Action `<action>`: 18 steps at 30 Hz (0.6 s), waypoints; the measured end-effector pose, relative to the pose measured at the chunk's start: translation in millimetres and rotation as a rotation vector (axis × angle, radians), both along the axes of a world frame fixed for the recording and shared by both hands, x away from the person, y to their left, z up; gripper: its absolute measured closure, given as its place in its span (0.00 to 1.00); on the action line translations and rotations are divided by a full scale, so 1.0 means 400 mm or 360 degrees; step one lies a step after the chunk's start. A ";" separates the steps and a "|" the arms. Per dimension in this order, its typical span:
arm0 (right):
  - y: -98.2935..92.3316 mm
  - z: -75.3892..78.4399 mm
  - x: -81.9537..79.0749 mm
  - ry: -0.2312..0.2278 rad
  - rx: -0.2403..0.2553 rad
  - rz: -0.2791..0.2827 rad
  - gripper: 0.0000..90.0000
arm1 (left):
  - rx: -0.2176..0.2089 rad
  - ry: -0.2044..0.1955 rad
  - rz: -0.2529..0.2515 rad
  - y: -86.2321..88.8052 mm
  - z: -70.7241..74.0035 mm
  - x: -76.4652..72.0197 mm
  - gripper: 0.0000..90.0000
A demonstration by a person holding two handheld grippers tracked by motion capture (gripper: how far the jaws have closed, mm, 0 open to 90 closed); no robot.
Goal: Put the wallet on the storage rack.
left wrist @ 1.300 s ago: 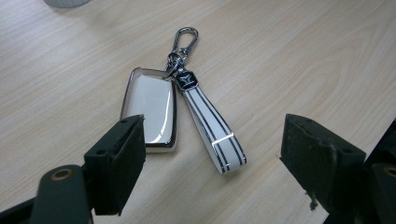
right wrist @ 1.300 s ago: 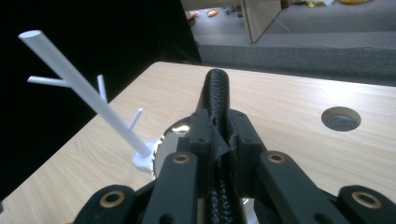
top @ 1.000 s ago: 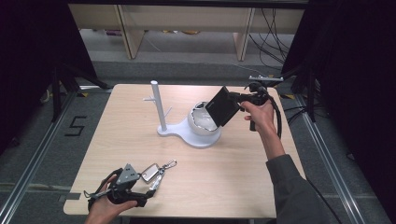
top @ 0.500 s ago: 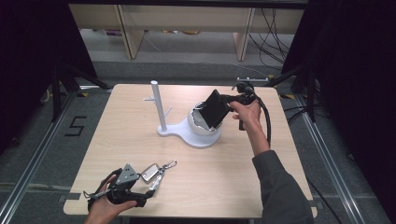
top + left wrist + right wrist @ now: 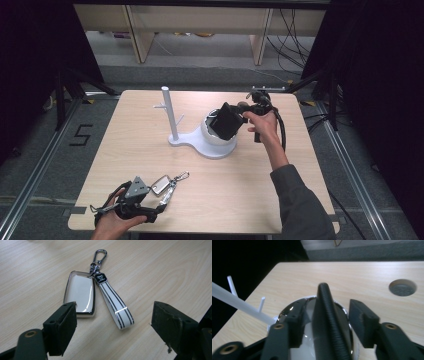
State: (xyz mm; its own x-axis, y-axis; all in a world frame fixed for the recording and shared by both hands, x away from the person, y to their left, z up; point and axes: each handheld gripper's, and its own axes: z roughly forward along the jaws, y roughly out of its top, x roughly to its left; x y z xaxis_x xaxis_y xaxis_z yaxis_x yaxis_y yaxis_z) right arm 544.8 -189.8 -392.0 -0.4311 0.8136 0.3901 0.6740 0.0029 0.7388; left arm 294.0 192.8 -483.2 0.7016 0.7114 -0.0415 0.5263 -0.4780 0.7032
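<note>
Right gripper: jaws just opened, spread around ribbed black wallet standing edgewise in glossy white bowl of pegged stand. Left gripper: spread over chrome-rimmed key fob with striped strap on woodgrain table.

The high view is evenly lit from above on the pale table, while the surroundings fall into deep black and shadows stay soft. In the left gripper view the key fob is sharp with glossy glare. In the right gripper view the near jaws are blurred and the bowl rim glints.
</note>
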 end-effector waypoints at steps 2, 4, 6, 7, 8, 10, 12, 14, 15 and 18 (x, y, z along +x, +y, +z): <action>-0.013 0.014 -0.011 -0.0045 -0.0066 -0.0011 0.50 | -0.0007 -0.0001 -0.0006 0.000 -0.001 0.000 0.22; -0.027 0.023 -0.023 -0.0059 -0.0080 -0.0038 0.48 | -0.0001 -0.0002 -0.0001 0.000 0.000 0.000 0.22; -0.046 0.026 -0.033 -0.0105 -0.0066 -0.0023 0.47 | -0.0005 -0.0001 0.0006 0.001 0.000 0.000 0.22; -0.048 0.027 -0.040 -0.0095 -0.0044 -0.0030 0.46 | -0.0004 0.0000 0.0009 0.001 0.000 0.000 0.22; -0.048 0.027 -0.040 -0.0095 -0.0044 -0.0030 0.46 | -0.0004 0.0000 0.0009 0.001 0.000 0.000 0.22; -0.066 0.028 -0.070 -0.0091 -0.0016 -0.0027 0.44 | -0.0001 -0.0003 0.0010 0.004 0.000 0.002 0.22; -0.080 0.026 -0.088 -0.0144 -0.0044 -0.0005 0.42 | -0.0002 -0.0007 0.0017 0.006 0.000 0.003 0.22; -0.085 0.024 -0.113 -0.0137 -0.0043 0.0007 0.41 | -0.0014 -0.0006 0.0029 0.005 -0.002 0.003 0.22; -0.094 0.020 -0.120 -0.0180 -0.0062 0.0037 0.41 | -0.0012 -0.0001 0.0027 0.006 -0.002 0.004 0.22; -0.101 0.008 -0.159 -0.0230 -0.0066 0.0056 0.40 | 0.0007 -0.0003 0.0036 0.008 -0.004 0.006 0.22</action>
